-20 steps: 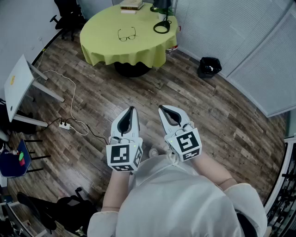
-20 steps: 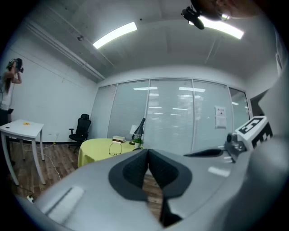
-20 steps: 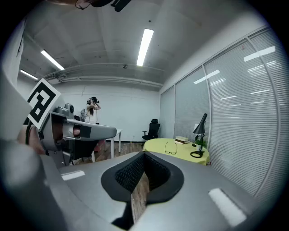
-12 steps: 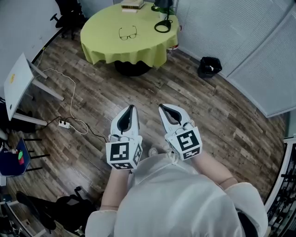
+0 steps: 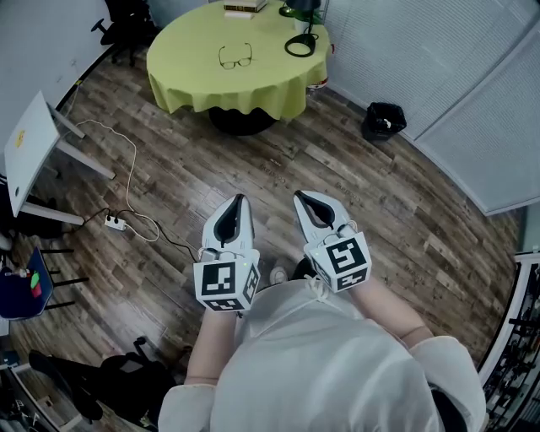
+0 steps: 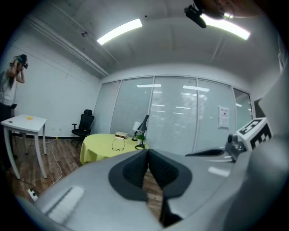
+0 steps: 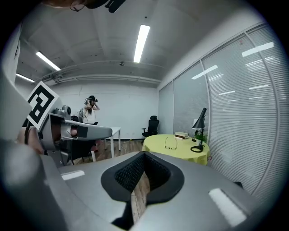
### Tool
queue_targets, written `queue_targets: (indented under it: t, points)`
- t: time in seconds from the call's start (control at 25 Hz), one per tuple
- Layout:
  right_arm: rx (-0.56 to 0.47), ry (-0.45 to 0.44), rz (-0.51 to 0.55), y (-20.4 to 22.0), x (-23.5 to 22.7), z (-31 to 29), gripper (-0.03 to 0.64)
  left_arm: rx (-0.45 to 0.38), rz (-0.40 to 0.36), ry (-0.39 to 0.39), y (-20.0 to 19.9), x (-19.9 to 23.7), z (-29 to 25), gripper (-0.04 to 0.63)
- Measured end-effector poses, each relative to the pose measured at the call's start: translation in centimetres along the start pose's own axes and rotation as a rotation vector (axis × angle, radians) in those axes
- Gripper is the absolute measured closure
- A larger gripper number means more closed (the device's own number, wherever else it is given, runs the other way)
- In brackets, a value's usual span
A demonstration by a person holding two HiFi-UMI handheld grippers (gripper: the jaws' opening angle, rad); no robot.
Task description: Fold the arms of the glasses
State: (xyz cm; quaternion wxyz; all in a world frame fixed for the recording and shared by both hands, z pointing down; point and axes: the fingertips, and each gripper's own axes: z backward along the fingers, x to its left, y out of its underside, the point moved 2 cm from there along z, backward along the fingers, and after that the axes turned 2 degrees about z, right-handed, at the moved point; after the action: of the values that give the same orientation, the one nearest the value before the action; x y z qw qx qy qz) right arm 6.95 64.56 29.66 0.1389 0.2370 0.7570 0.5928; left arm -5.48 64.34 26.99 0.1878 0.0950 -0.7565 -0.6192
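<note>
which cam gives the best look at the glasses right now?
Head view: the glasses lie on the yellow table, seen from above, lenses and both arms unobstructed. Left gripper view shows them small and low-angle; right gripper view likewise, slightly clearer.

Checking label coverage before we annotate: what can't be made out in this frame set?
- glasses: too small in the head view and both gripper views to tell whether the arms are open or folded.
- book: cut off by the head view's top edge.
- desk lamp: top cut off by the same edge.
- waste bin: head view, contents too dark and small.
</note>
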Motion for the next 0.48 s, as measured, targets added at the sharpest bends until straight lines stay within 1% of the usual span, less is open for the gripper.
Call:
queue_targets:
  t: [0.12, 0.28, 0.48]
  points:
    - [0.014, -0.004, -0.024, 0.7, -0.5, -0.9, 0.620, 0.019, 0.020, -0.012, 0.8, 0.8, -0.8, 0.589]
    - [0.028, -0.015, -0.036, 1.1, -1.7, -2.9, 0.620, 0.028, 0.025, -0.026, 1.2, 1.8, -2.7, 0.589]
    - [0.019, -0.057, -0.036, 0.7, -4.8, -8.1, 0.618, 0.028, 0.022, -0.074, 0.5, 4.0, -7.7, 0.589]
